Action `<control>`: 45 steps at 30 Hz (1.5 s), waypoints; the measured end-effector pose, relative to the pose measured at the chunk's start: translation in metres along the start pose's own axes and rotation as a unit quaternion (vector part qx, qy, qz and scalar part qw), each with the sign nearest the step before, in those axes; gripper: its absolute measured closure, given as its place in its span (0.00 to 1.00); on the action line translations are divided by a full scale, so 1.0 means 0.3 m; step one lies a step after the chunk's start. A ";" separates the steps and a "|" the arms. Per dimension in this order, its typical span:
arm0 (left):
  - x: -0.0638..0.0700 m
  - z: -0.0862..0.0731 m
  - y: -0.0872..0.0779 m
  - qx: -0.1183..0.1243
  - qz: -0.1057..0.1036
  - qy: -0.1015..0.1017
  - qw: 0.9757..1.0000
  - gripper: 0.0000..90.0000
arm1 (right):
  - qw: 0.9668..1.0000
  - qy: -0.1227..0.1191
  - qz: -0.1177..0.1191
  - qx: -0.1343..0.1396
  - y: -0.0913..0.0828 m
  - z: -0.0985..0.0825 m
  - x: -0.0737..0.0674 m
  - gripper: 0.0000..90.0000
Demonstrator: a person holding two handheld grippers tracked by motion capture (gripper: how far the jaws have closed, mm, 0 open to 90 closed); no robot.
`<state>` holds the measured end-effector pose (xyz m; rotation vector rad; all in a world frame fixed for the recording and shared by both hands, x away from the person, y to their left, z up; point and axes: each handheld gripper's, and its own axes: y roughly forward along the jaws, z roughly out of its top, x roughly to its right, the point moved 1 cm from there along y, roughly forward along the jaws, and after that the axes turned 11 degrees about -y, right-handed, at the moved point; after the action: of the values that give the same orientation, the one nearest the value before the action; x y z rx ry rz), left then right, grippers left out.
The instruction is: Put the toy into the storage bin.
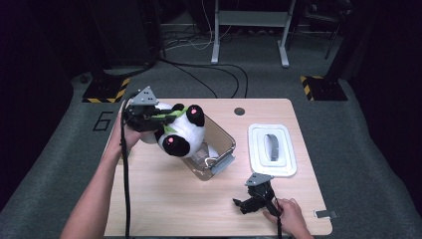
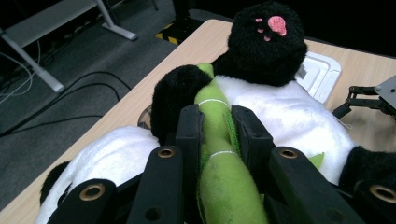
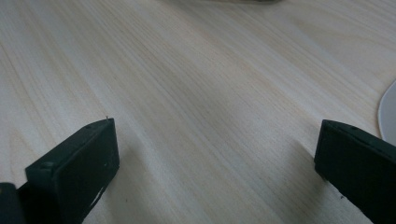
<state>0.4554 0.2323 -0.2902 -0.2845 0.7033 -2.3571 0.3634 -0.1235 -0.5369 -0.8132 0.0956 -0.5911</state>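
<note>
A black-and-white panda plush (image 1: pixel 179 130) hangs over the left end of a clear plastic bin (image 1: pixel 226 144). My left gripper (image 1: pixel 166 117) is shut on the green bamboo stalk (image 2: pixel 219 154) sewn to the panda's front. In the left gripper view the jaws clamp the stalk from both sides, with the panda's white belly (image 2: pixel 280 107) and a black paw with a pink pad beyond. My right gripper (image 1: pixel 241 204) rests low on the wooden table (image 1: pixel 164 199) near the front edge. It is open (image 3: pixel 215 149), with bare wood between the jaws.
A white bin lid (image 1: pixel 272 149) with a grey handle lies flat at the right of the bin. A small grey tag sits at the table's front right corner. Cables and stand legs cross the floor beyond the table.
</note>
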 end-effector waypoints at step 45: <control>0.014 0.038 0.293 -0.038 -0.124 0.072 0.989 0.81 | 1.000 0.000 0.001 -0.002 -0.001 0.000 0.000 0.00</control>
<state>0.5031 0.1683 -0.3294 -0.2492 0.8701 -2.6106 0.3633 -0.1236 -0.5367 -0.8159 0.0975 -0.5889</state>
